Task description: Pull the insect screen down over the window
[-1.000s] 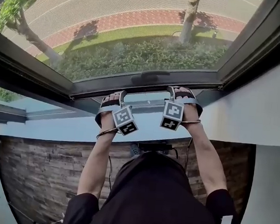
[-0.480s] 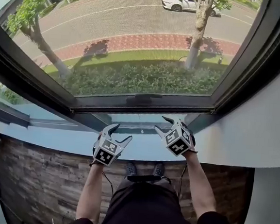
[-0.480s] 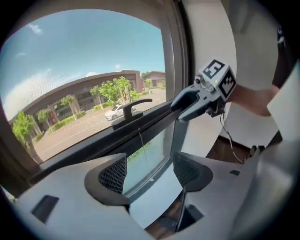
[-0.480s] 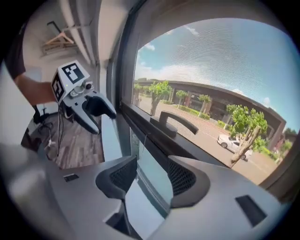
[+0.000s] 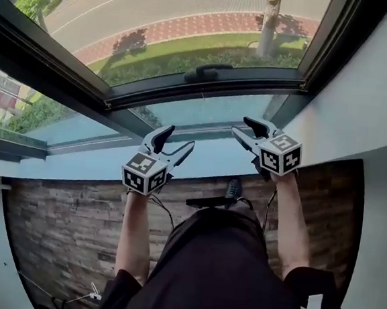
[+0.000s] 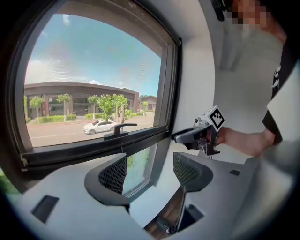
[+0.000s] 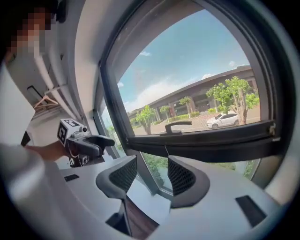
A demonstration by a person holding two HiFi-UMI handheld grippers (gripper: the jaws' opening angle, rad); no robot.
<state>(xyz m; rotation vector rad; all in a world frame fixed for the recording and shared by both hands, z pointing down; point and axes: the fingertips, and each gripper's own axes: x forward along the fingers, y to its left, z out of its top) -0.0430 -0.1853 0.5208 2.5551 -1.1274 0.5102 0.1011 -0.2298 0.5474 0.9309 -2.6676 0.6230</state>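
Note:
The window has a dark frame with a dark cross bar [image 5: 206, 88] that carries a black handle [image 5: 207, 71]; the same handle [image 6: 119, 129] [image 7: 176, 125] shows in both gripper views. I cannot tell a screen mesh apart from the glass. My left gripper [image 5: 179, 138] [image 6: 150, 171] is open and empty, held in front of the lower pane, below the bar. My right gripper [image 5: 242, 126] [image 7: 152, 176] is open and empty too, to the right at about the same height. Neither touches the window.
A pale sill [image 5: 78, 167] runs under the window, with a white wall [image 5: 367, 92] at the right. Below the sill there is a brick-patterned surface [image 5: 58, 239]. A cable [image 5: 168, 212] hangs from the left gripper. Outside are a road, a grass strip and a tree trunk [image 5: 269, 16].
Both grippers were up against the dark cross bar under the handle; they have come away toward me, rolled over and spread further apart. The head view has shifted.

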